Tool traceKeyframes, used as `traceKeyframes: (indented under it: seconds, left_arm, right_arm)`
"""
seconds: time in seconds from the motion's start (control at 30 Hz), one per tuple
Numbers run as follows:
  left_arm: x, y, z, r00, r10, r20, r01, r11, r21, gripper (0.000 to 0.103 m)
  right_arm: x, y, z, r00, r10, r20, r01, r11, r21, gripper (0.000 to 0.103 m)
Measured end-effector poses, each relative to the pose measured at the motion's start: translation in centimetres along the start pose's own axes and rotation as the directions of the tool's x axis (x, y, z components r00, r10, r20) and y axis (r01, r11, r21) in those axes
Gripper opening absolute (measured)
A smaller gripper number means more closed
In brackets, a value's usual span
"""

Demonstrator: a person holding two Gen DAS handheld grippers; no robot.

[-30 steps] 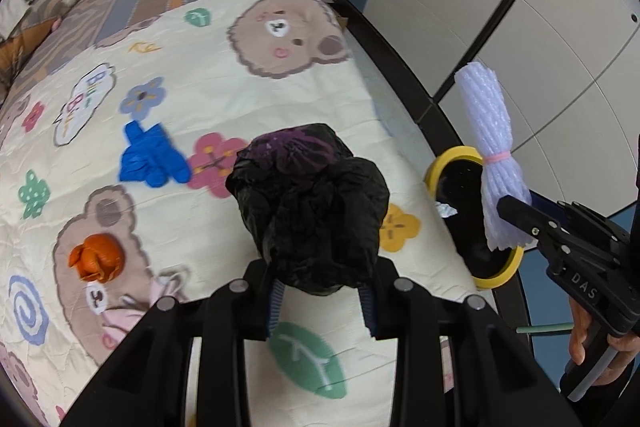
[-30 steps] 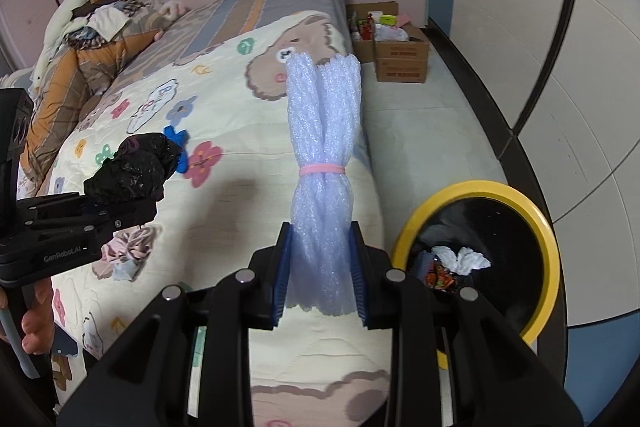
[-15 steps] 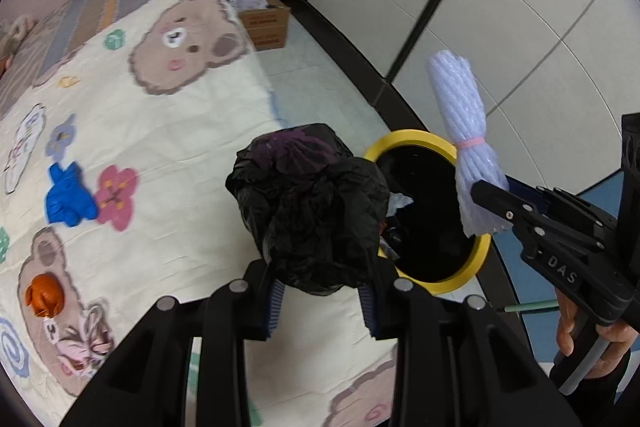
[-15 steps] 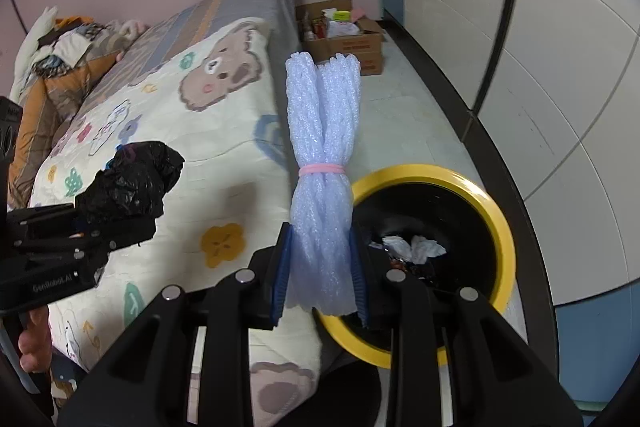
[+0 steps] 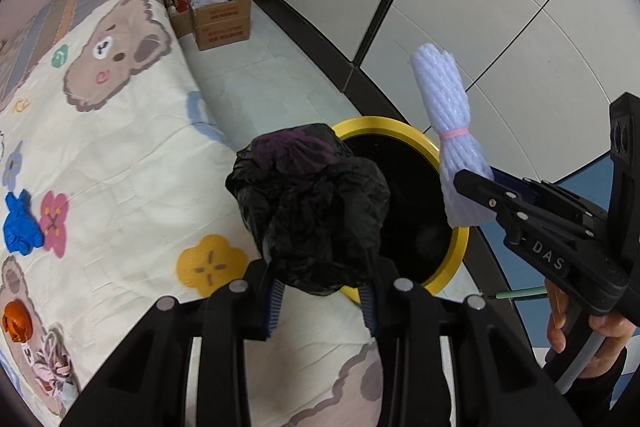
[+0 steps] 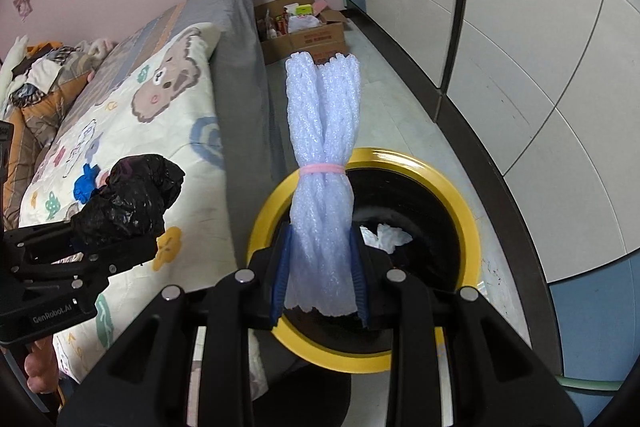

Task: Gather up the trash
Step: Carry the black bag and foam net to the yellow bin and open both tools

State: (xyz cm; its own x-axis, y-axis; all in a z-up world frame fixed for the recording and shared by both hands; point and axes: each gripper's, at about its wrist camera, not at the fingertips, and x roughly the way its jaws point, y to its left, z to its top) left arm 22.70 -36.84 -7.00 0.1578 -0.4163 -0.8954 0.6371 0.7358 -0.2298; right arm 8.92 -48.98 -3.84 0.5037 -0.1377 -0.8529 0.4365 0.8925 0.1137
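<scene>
Both grippers are loaded up right by the bin. The left gripper (image 5: 322, 301) has its fingers clamped on a crumpled black plastic bag (image 5: 308, 203), which sits at the edge of the bed (image 5: 120, 131), just beside the yellow-rimmed trash bin (image 5: 462, 247). From this view the bag covers part of the bin's near rim.

The right gripper (image 6: 320, 283) has its fingers squeezed onto the lower end of a white foam net bundle (image 6: 322, 163), tied round the middle with a pink rubber band (image 6: 323, 169). The bundle stands upright and lines up over the bin's dark opening. Inside the bin there's already some crumpled white paper (image 6: 386, 237).

Still lying on the bear-print bedspread: a blue glove (image 5: 20, 223), an orange crumpled thing (image 5: 17, 321), and a pinkish scrap (image 5: 52, 363) near it, all well away from the bin. A cardboard box (image 5: 222, 21) full of stuff sits on the floor (image 5: 280, 83) by the head of the bed.
</scene>
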Motion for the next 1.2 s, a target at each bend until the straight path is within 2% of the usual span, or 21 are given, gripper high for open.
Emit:
traceKeyframes:
  seconds: [0.5, 0.87, 1.1, 1.2]
  left_arm:
    - [4.4, -2.3, 0.8, 0.999, -0.018, -0.046, 0.019, 0.999, 0.029, 0.029]
    - [6.0, -3.4, 1.1, 0.997, -0.044, -0.067, 0.047, 0.998, 0.048, 0.031]
    - [5.6, -4.2, 1.1, 0.997, -0.062, -0.049, 0.065, 0.996, 0.057, 0.049]
    - [5.1, -4.6, 0.9, 0.998, -0.061, -0.035, 0.063, 0.996, 0.062, 0.060]
  right_arm:
    - [3.2, -3.5, 0.1, 0.999, -0.013, -0.035, 0.015, 0.998, 0.056, 0.026]
    - [4.3, -5.4, 0.0, 0.999, -0.017, -0.042, 0.020, 0.997, 0.073, 0.027]
    - [3.8, -6.1, 0.0, 0.999, -0.025, -0.026, 0.028, 0.996, 0.086, 0.040]
    - [3.3, -6.5, 0.1, 0.999, -0.032, -0.017, 0.034, 0.995, 0.095, 0.044]
